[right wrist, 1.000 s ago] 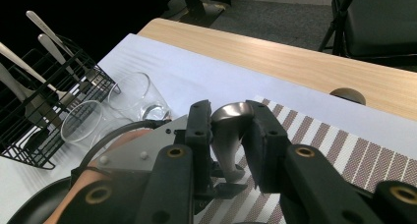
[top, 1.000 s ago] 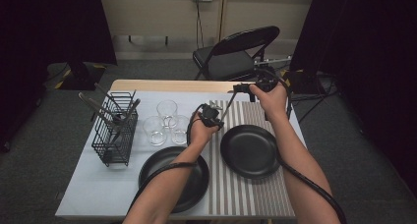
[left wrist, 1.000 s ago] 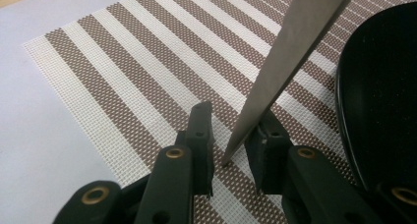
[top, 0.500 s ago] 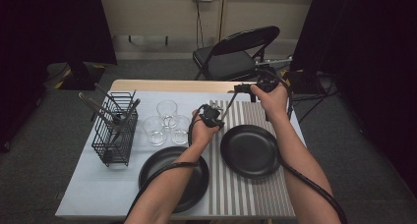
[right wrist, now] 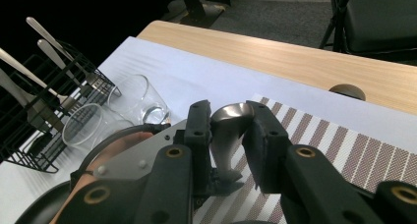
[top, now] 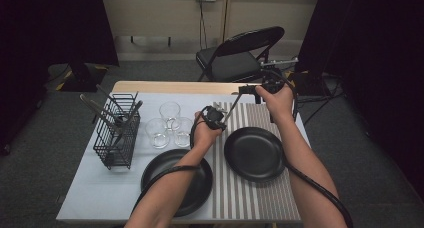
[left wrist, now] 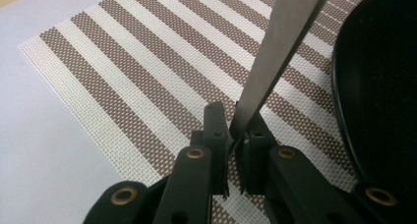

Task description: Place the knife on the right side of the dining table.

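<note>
Spoon (right wrist: 227,130), stiff, light, slick steel, hangs between both grippers: right gripper (right wrist: 227,135) clenches its bowl, left gripper (left wrist: 235,135), jaws just closing, pinches the handle end.

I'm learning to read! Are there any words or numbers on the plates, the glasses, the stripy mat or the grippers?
None: no words, numbers or signs can be read on anything here.
The plates, glasses, striped mat and metal utensil are plain.
The left gripper and right gripper show bare black jaws with brass rivets.
</note>
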### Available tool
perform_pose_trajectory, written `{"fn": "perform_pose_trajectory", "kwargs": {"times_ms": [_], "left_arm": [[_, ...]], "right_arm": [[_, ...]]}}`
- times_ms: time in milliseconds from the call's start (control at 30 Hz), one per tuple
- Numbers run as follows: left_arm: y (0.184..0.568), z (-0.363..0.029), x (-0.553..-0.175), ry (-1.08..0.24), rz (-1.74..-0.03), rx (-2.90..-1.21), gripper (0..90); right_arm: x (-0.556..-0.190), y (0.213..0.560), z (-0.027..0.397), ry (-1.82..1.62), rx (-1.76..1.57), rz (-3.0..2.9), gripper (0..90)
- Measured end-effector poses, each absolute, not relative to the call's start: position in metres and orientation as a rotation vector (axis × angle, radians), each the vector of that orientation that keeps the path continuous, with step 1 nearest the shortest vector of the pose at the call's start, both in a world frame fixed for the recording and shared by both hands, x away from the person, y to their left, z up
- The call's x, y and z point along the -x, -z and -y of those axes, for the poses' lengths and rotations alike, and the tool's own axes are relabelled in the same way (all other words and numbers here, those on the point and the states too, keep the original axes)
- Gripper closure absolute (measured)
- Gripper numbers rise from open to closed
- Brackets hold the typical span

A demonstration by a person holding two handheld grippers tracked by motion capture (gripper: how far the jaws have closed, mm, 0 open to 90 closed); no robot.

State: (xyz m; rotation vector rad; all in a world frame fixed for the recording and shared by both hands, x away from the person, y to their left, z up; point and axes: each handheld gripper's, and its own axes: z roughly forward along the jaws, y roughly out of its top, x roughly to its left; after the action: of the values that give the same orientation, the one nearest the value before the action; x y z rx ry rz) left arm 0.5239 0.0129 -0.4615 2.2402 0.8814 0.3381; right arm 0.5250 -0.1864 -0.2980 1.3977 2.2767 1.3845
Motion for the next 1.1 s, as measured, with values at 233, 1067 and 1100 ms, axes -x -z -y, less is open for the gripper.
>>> {"fn": "perform_pose_trajectory", "kwargs": {"times_ms": [233,1067,1100], "left_arm": [[0.4612,-0.0129,-0.5190,-0.325,-0.871,-2.270,85.4],[0.4630,-0.0157,-0.5156,-0.338,-0.799,-2.303,87.3],[0.4630,-0.0156,-0.5155,-0.338,-0.800,-2.302,87.3]], "right_arm": [[-0.5250,0.3019,0.1911,-1.400,-1.427,-2.267,72.4],[-0.5258,0.3079,0.1920,-1.366,-1.429,-2.249,69.6],[-0.5261,0.3080,0.1921,-1.363,-1.426,-2.248,69.5]]}}
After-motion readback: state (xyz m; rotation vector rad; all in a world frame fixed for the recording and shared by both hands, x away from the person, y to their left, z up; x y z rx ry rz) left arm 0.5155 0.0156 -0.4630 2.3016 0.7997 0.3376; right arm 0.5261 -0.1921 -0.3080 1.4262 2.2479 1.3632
